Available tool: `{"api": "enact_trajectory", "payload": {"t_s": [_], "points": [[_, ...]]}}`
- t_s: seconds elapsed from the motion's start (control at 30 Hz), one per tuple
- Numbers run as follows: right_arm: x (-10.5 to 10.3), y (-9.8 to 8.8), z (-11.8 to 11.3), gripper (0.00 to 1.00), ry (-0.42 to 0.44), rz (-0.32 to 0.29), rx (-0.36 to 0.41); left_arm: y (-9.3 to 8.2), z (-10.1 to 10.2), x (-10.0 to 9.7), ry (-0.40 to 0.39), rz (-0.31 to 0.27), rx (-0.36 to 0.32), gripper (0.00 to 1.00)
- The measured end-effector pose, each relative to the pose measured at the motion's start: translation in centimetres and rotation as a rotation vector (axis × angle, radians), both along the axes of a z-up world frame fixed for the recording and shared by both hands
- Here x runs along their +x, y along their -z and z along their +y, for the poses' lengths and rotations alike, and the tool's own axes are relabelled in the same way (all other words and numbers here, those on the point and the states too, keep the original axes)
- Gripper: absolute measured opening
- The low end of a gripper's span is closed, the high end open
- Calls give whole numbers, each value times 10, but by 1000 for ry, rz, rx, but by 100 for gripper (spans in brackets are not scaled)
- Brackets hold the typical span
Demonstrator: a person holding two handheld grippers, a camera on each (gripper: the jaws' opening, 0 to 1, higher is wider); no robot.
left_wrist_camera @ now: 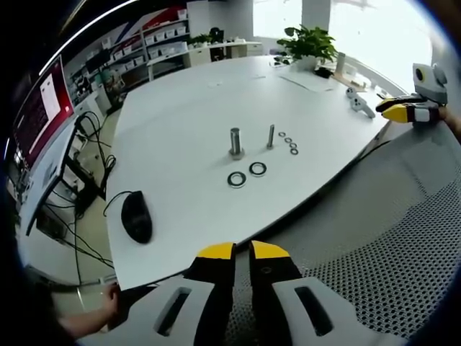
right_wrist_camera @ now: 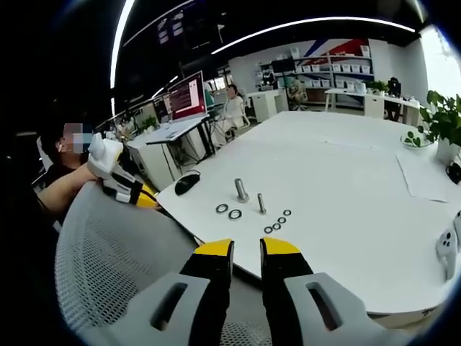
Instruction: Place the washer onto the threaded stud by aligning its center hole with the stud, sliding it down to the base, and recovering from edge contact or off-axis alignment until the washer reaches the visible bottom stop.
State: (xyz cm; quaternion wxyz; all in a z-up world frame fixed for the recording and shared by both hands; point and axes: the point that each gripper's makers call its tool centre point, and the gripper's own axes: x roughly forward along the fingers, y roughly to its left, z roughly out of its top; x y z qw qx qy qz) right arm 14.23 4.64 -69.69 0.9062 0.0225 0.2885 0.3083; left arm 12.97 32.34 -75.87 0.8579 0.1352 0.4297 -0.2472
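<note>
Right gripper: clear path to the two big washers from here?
Probably yes. The right gripper hangs off the table's near edge, jaws slightly apart, and nothing stands between it and the big washers. The studs and small washers sit beyond or beside them.

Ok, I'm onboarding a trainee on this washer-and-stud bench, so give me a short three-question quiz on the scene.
1. True or false: a washer already sits on the thick stud.
2. How many large washers lie before the studs? A) one B) two C) four
3. Fill in: the black thing near the table edge is a computer ____.

Key: 1 false, since the stud's shaft is bare; 2 B; 3 mouse.
</note>
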Motion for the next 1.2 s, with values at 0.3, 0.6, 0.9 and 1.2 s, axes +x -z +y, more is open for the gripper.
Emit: {"api": "enact_trajectory", "payload": {"t_s": [0.3, 0.6, 0.9, 1.2], "points": [[9, -6, -7, 17, -1, 1, 20, 0, 0, 0, -5, -2, 0, 5], [26, -24, -10, 17, -29, -42, -4, 0, 0, -1, -6, -2, 1, 5], [36, -28, -11, 16, -61, -42, -34, 0, 0, 0, -9, -3, 1, 6], [55, -32, 9, 16, -160, -40, -75, 1, 0, 0, -4, -1, 1, 6]]}}
